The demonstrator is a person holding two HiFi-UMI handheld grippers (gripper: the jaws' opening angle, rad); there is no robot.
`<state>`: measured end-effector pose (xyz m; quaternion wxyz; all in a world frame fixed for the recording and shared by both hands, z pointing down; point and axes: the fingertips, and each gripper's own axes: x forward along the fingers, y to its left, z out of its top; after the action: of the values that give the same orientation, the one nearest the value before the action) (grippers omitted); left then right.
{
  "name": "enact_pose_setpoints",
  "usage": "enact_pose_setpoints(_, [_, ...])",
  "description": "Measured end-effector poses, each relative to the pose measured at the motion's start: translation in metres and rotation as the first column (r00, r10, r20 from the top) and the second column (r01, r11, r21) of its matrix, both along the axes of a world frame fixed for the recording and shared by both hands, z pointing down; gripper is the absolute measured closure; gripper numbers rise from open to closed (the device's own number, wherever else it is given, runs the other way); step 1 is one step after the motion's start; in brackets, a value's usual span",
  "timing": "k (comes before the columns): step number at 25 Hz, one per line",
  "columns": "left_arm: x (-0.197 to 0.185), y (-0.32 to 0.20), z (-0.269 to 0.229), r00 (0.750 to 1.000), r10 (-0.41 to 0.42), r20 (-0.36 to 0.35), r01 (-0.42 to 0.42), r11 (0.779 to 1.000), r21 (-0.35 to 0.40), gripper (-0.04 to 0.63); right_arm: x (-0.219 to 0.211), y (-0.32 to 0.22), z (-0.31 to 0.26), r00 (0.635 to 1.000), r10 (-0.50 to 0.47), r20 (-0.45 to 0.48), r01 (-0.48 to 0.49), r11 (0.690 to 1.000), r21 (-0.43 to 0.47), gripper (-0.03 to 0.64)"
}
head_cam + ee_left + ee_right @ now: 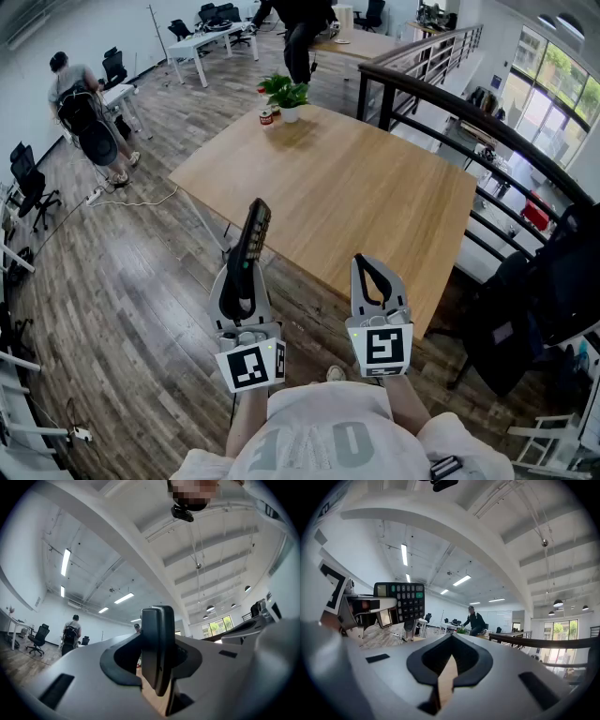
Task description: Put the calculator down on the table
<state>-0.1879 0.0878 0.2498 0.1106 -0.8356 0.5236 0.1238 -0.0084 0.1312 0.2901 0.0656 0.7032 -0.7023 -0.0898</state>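
We see a broad wooden worktop (pixel 356 187) ahead of the person, its near corner just beyond the two tools.

The left tool (pixel 242 281) is closed on a black calculator (pixel 251 246), its jaws pressing on the flat faces of the lower end. The right tool (pixel 373 272) is beside it, empty, with its jaw tips closed against each other.

The calculator is in the air over the plank floor (pixel 122 309), just short of the worktop's near-left edge and not touching it. Its long axis runs from the left tool up and away toward the worktop, so the free end leans over that edge. In the left gripper view we see it edge-on, a thin upright slab (pixel 158 653) between the jaws. In the right gripper view its key face (pixel 405 601) is turned toward the right tool.

At the worktop's far corner is a small white pot (pixel 289 113) holding a leafy green plant (pixel 284 91). A small can (pixel 266 117) stands just beside the pot on the left. We cannot tell what is in it.
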Motion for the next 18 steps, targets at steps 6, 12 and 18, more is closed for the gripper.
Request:
enact_pose_setpoints(6, [0.001, -0.001, 0.001, 1.0, 0.0, -0.011, 0.0, 1.0, -0.001, 0.473, 0.0, 0.001, 0.001, 1.0, -0.002, -0.011, 0.002, 1.0, 0.005, 0.598])
enact_pose_setpoints(12, [0.01, -0.002, -0.003, 0.999, 0.018, -0.026, -0.018, 1.0, 0.005, 0.473, 0.002, 0.002, -0.005, 0.999, -0.023, -0.032, 0.024, 0.999, 0.04, 0.598])
enact_pose_setpoints(18, [0.026, -0.001, -0.001, 0.998, 0.037, -0.042, -0.038, 0.999, -0.012, 0.472, 0.012, 0.004, -0.004, 0.999, -0.031, -0.024, 0.032, 0.999, 0.041, 0.598])
